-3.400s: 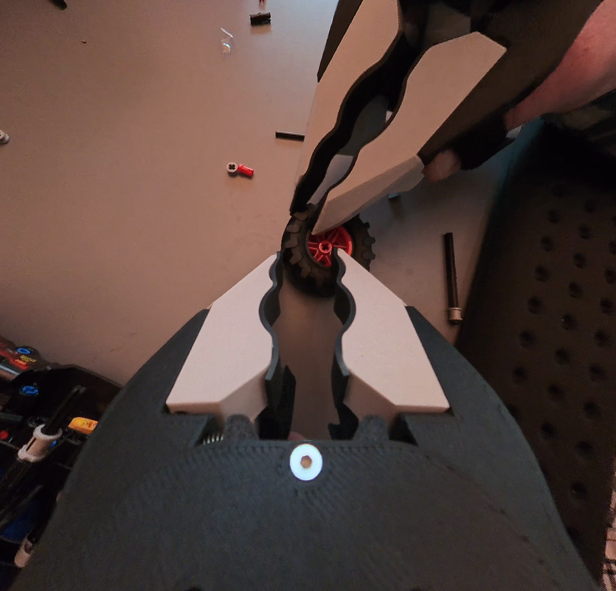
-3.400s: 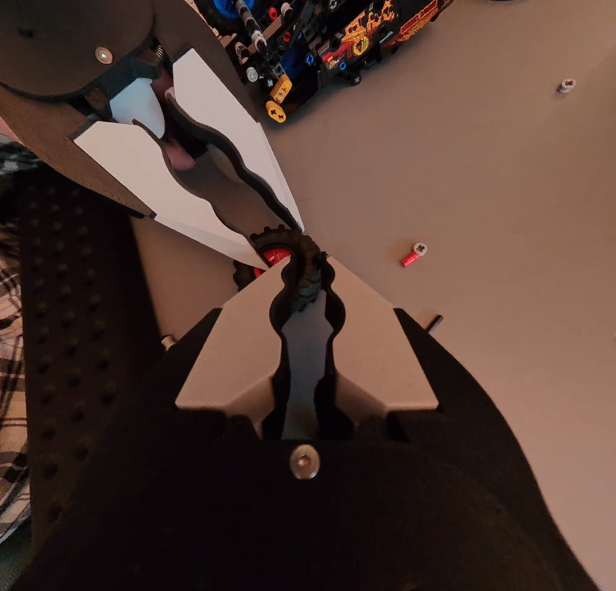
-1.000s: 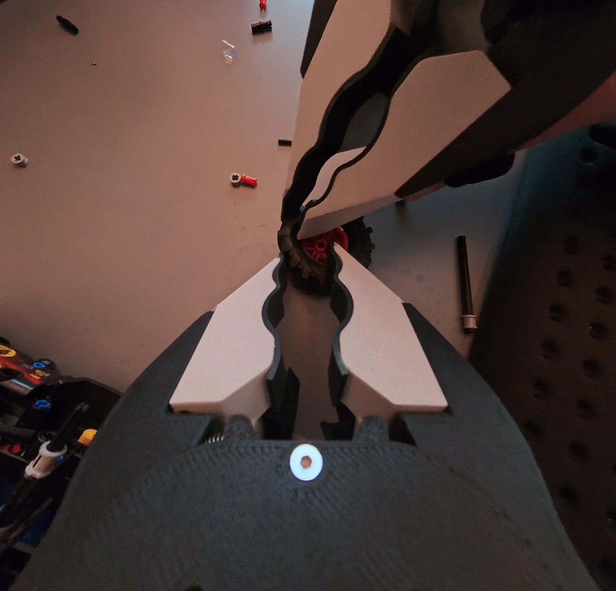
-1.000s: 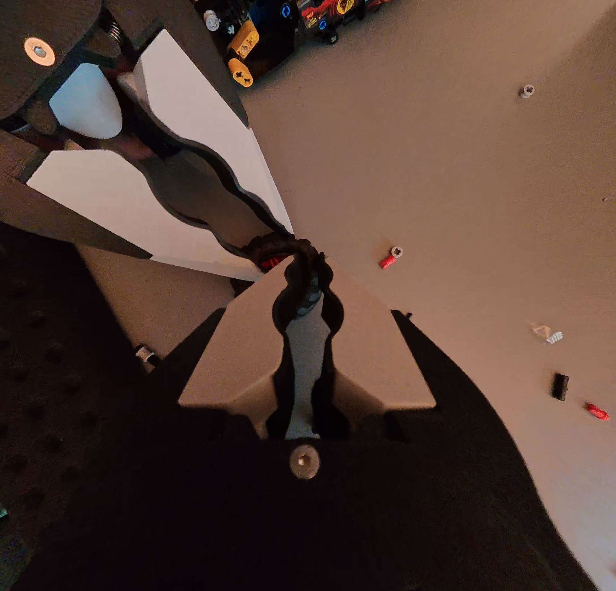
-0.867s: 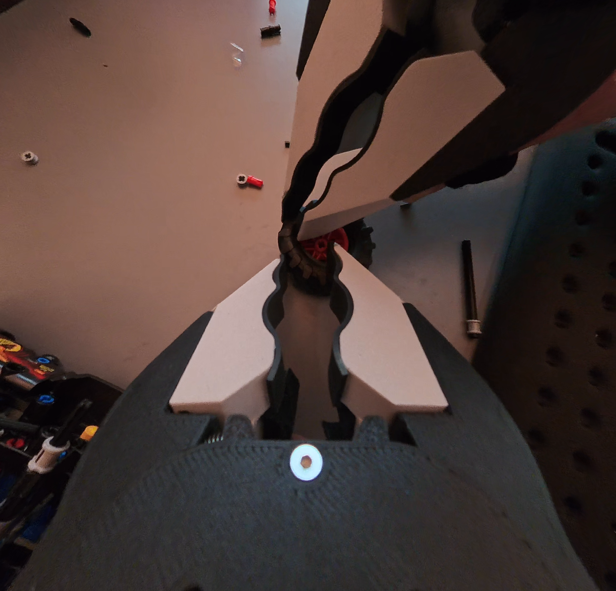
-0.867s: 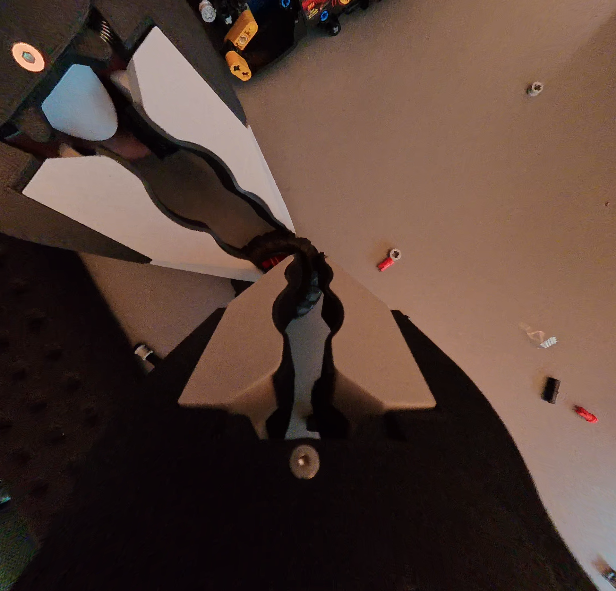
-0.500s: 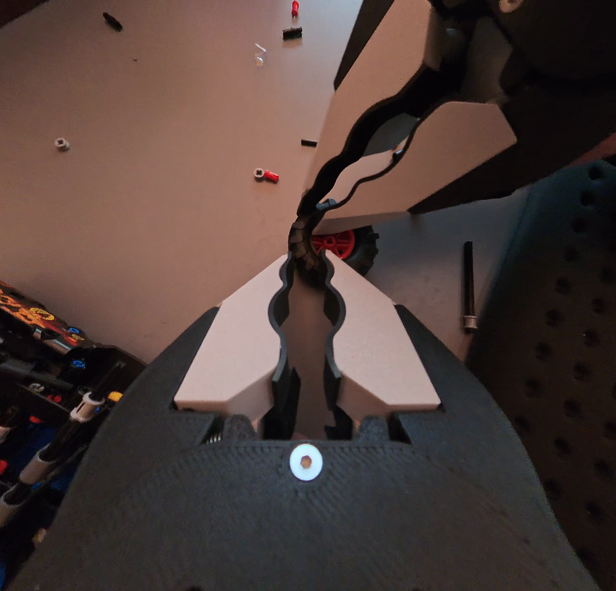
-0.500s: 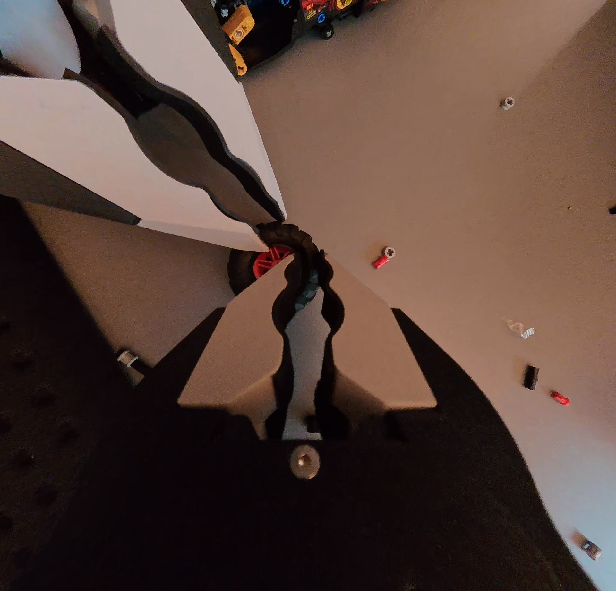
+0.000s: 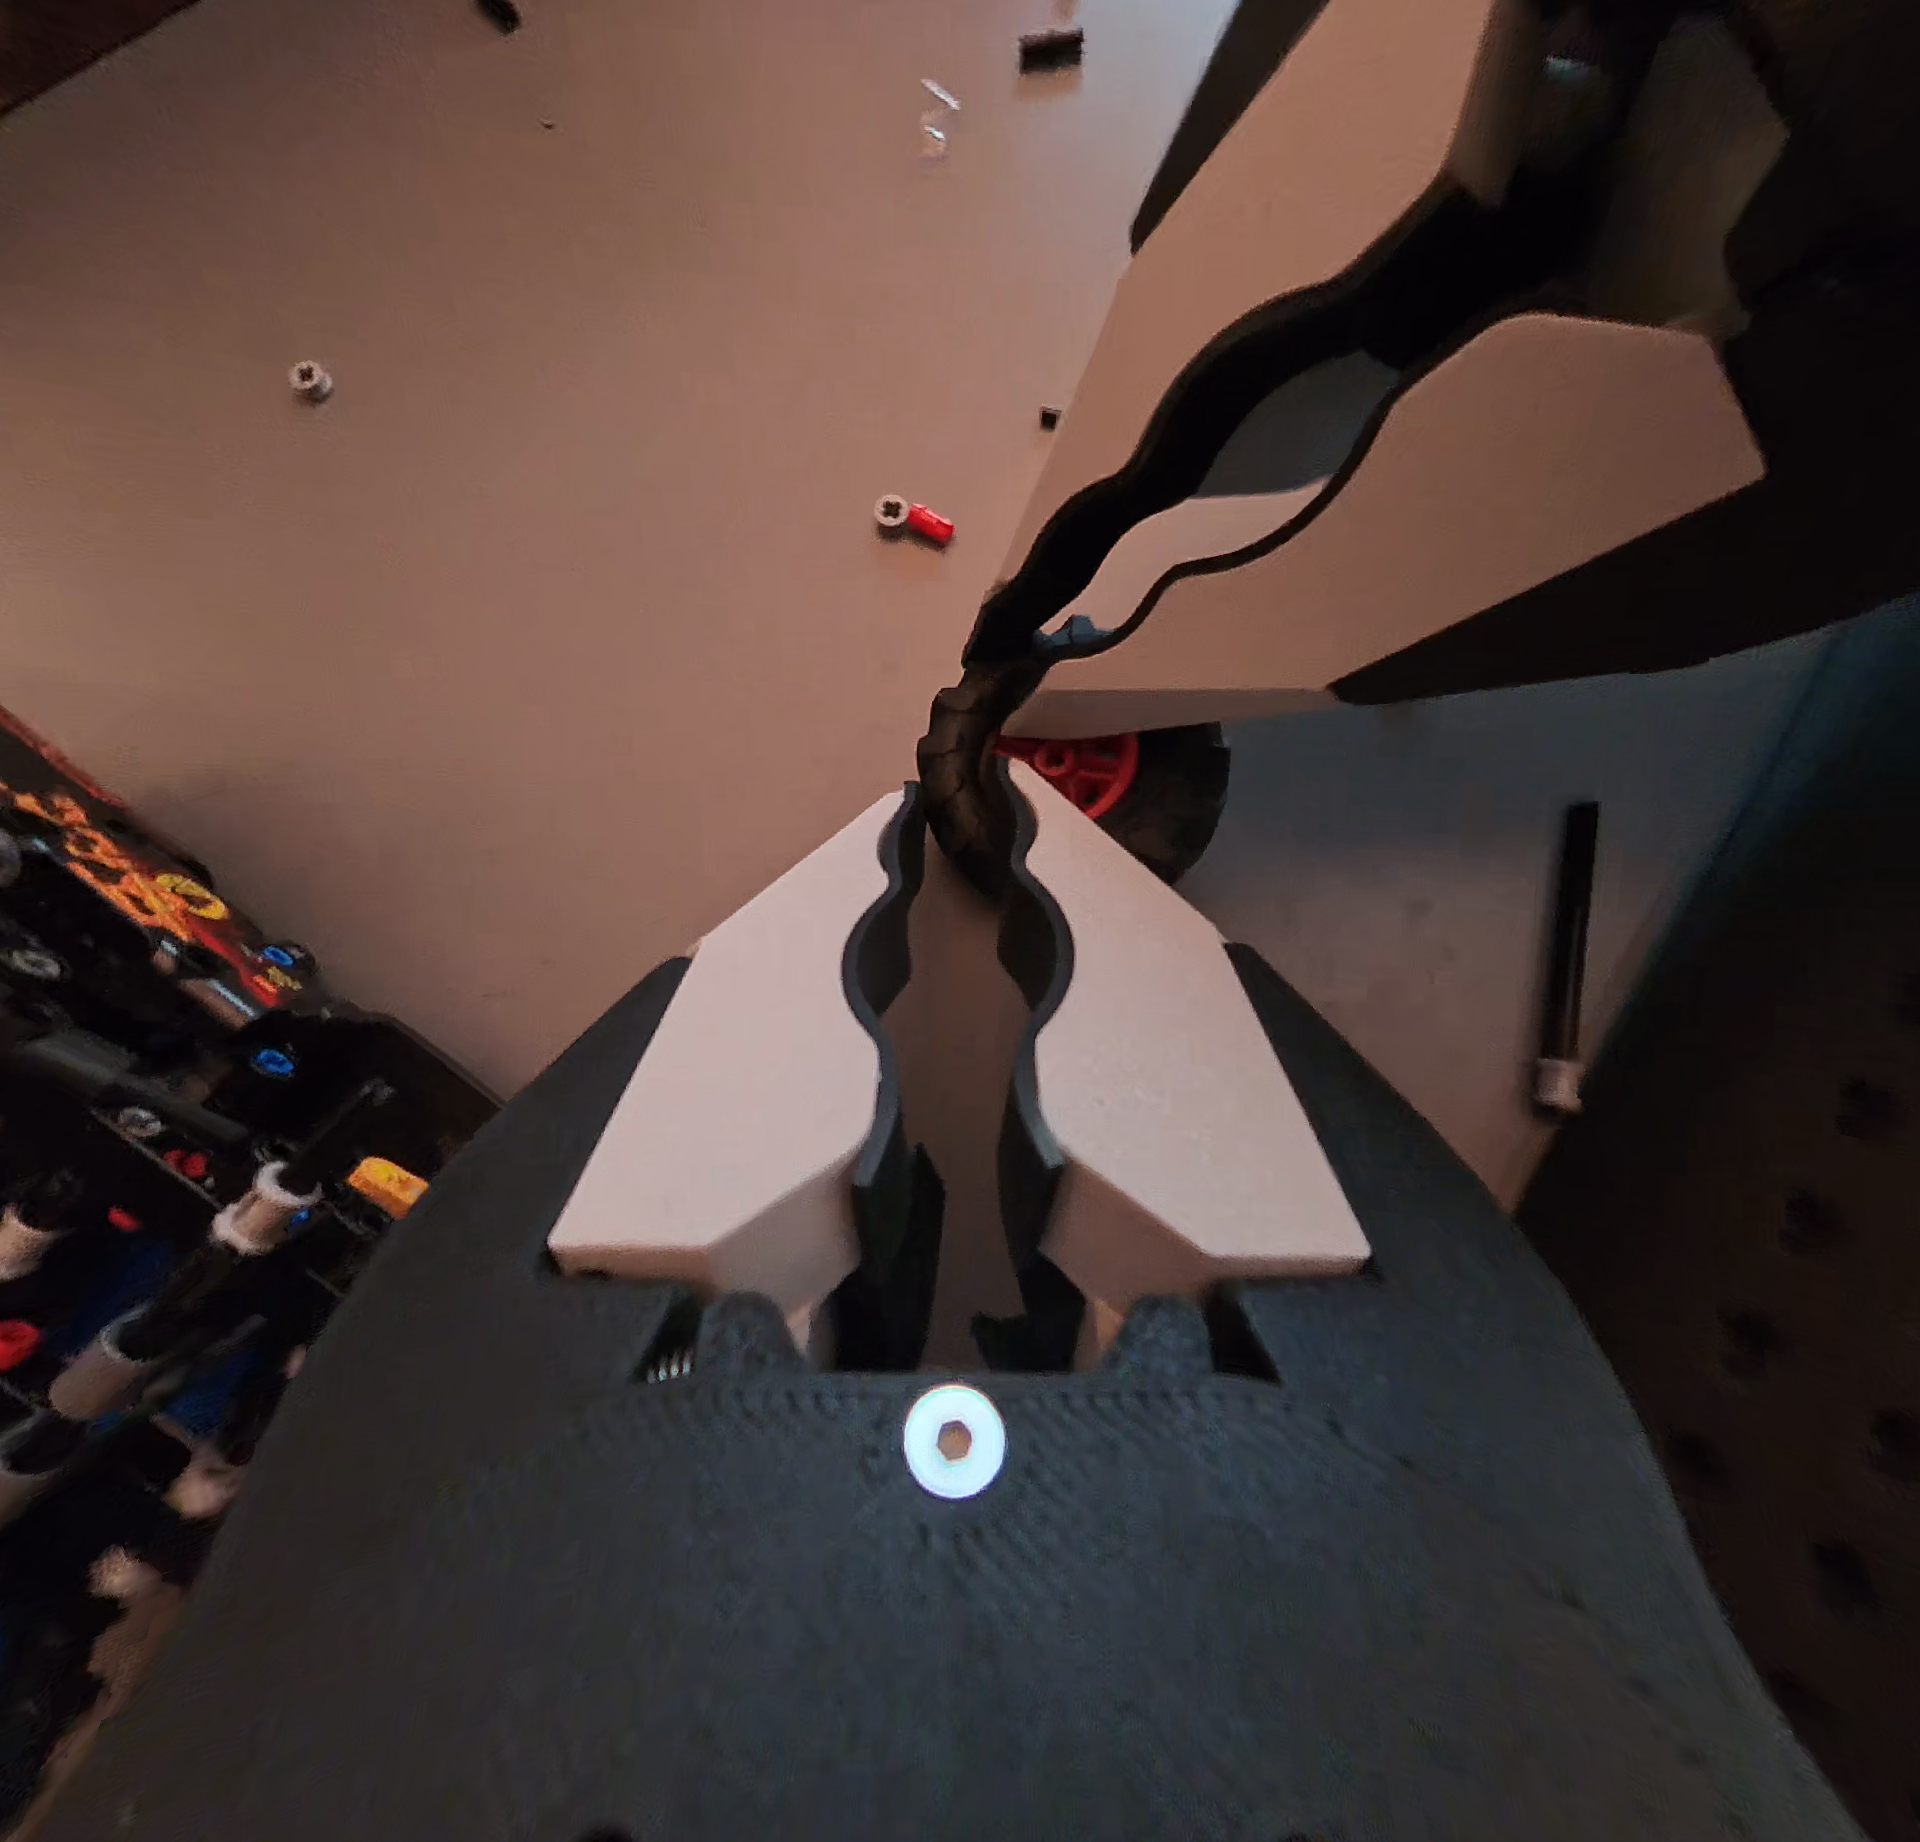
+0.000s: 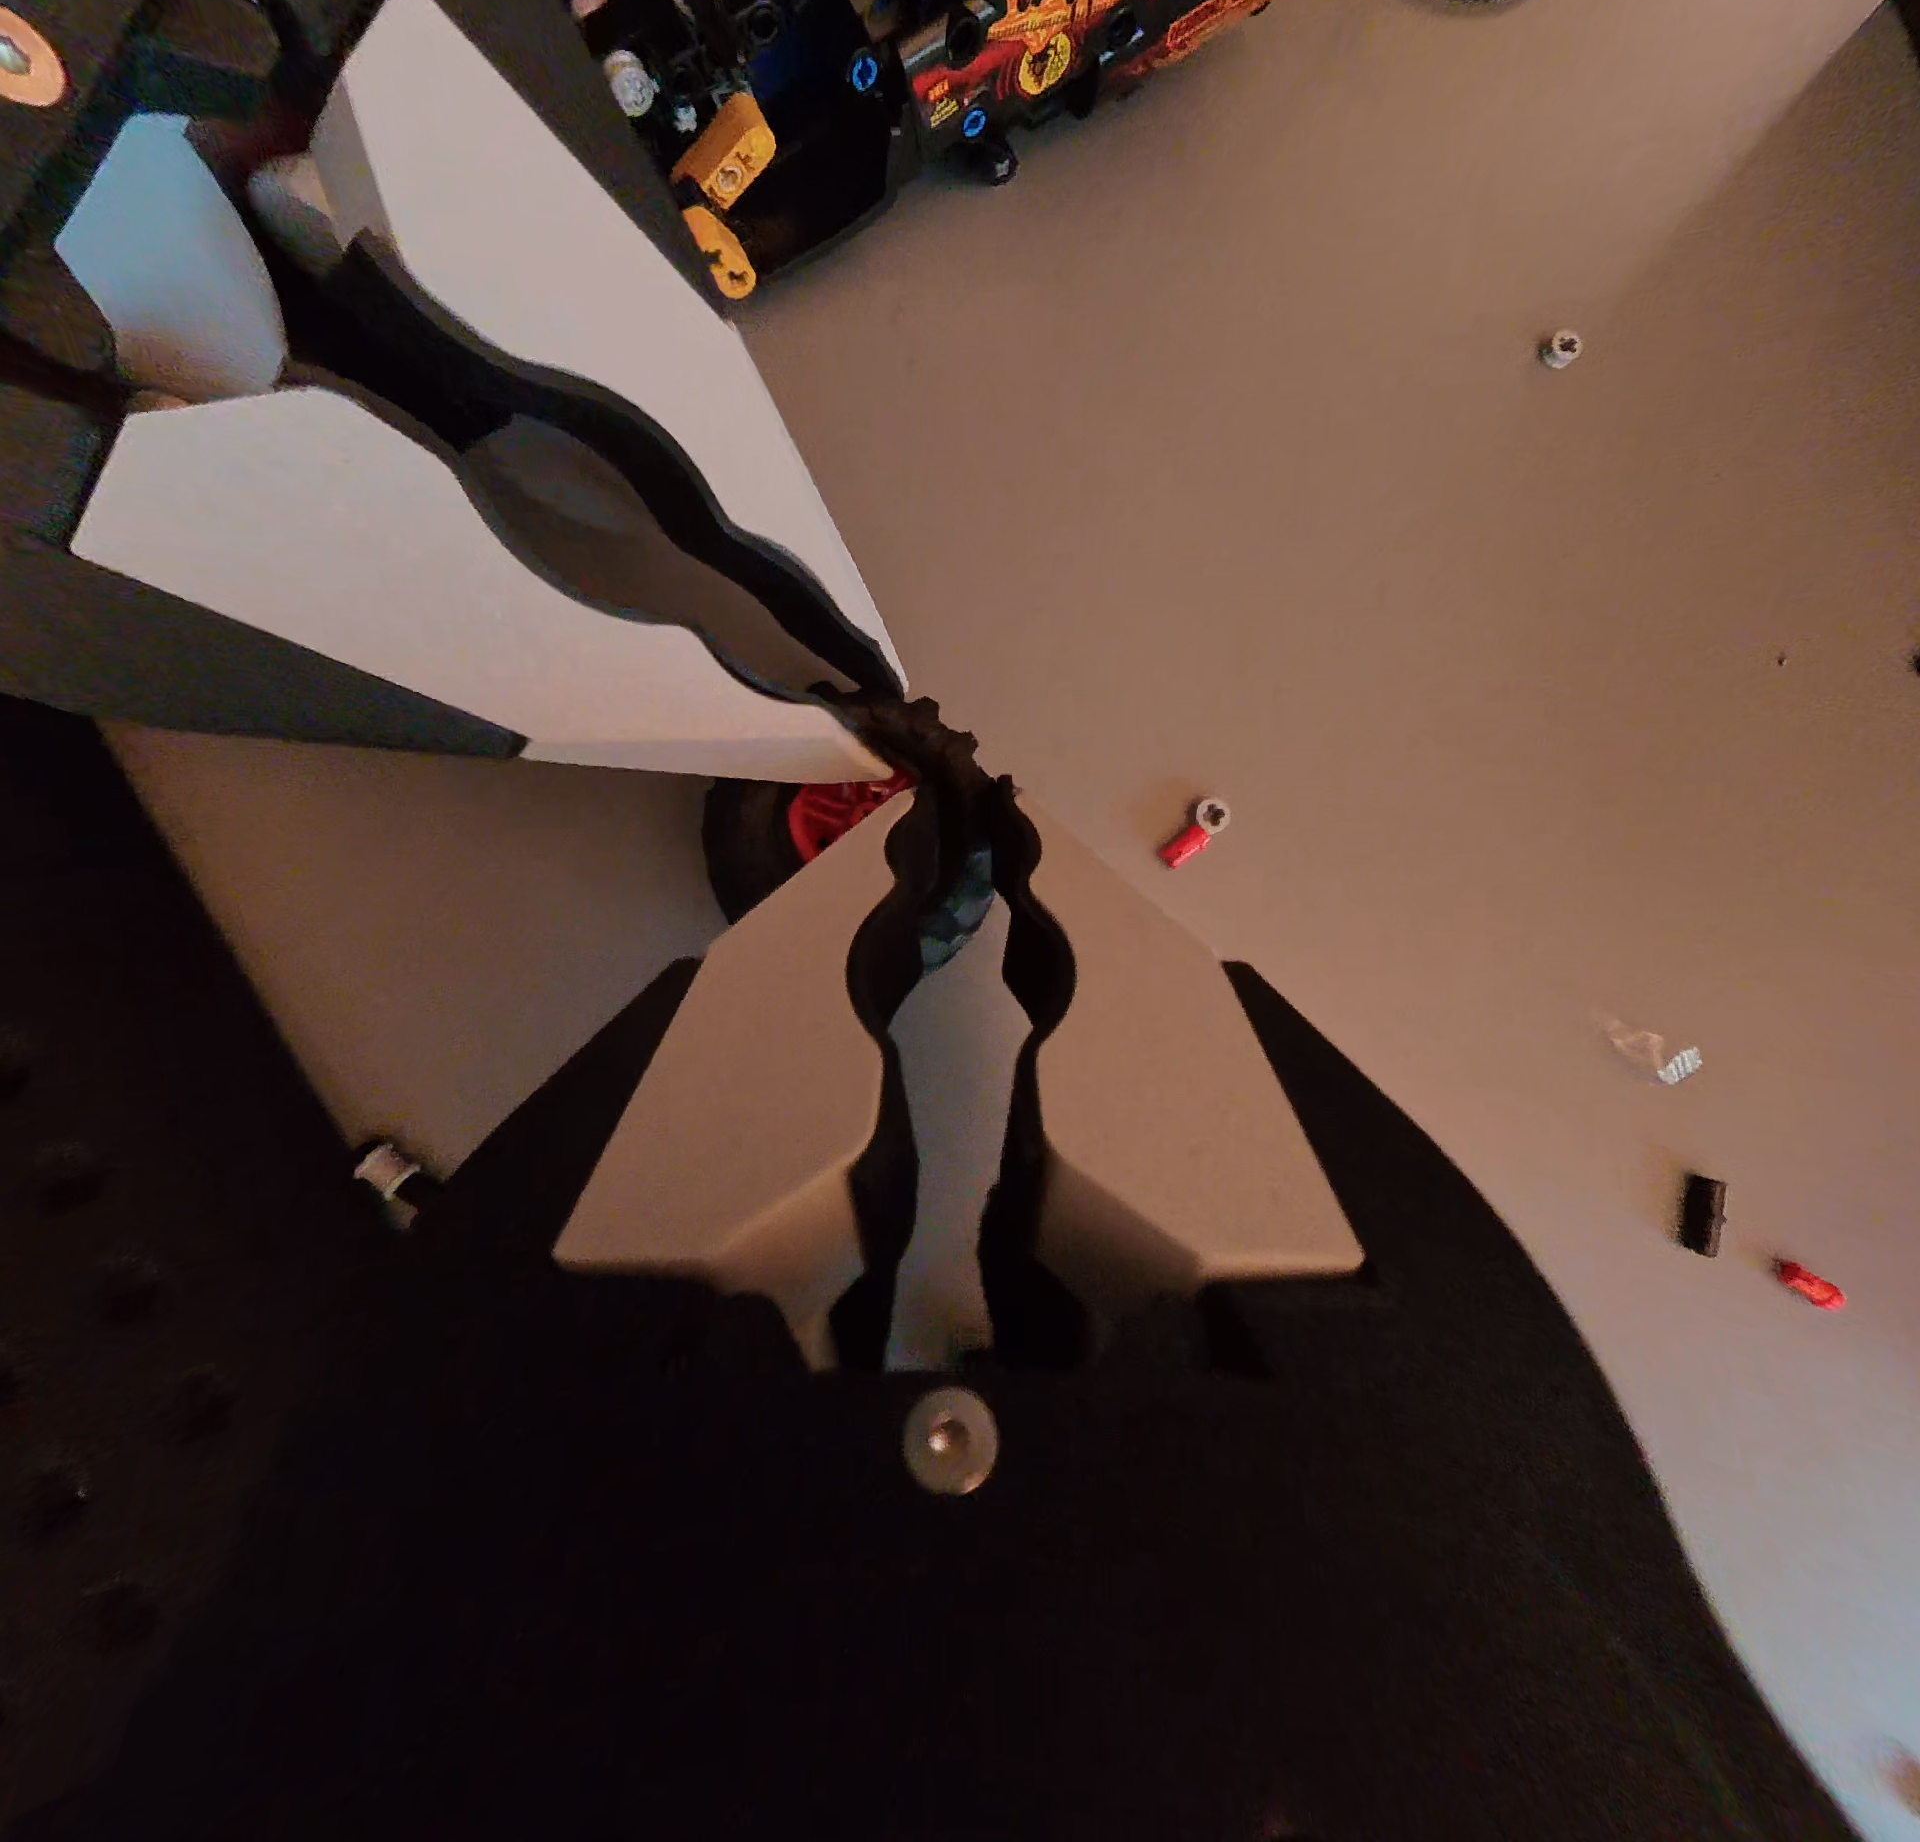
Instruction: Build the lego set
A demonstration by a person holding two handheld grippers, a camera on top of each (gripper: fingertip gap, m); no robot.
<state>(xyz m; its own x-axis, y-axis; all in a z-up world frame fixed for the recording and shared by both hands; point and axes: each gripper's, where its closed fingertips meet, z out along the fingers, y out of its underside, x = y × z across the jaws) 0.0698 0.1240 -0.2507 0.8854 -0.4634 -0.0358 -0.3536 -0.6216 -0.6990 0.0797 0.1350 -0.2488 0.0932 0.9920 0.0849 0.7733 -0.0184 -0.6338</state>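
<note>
A small wheel with a red hub (image 9: 1075,758) and a black rubber tyre (image 9: 951,753) sits at the table's near edge. My left gripper (image 9: 961,805) is shut on the tyre's near side and pinches it flat. My right gripper (image 9: 1013,649) comes in from the upper right and is shut on the same tyre's top edge. The tyre is stretched between the two pairs of tips. In the right wrist view my right gripper (image 10: 956,826) pinches the tyre (image 10: 935,738), and the left gripper (image 10: 883,722) meets it from the upper left. The red hub (image 10: 821,816) shows just behind.
A partly built black Lego vehicle (image 9: 156,961) stands at the left, and also at the top of the right wrist view (image 10: 935,57). Loose parts lie on the table: a red pin with grey bush (image 9: 914,519), a grey bush (image 9: 310,379), a black axle (image 9: 1569,951). A dark studded mat (image 9: 1766,1221) lies at the right. Left and right tips are no more than a few centimetres apart. My right tips are roughly 5 cm from the red pin with grey bush (image 9: 914,519). The right camera catches it too, in the right wrist view (image 10: 1198,832).
Both grippers have closed tighter on the tyre and pulled it thin. The right gripper has swung from steep to nearly level. The red hub now shows more behind the tips.
</note>
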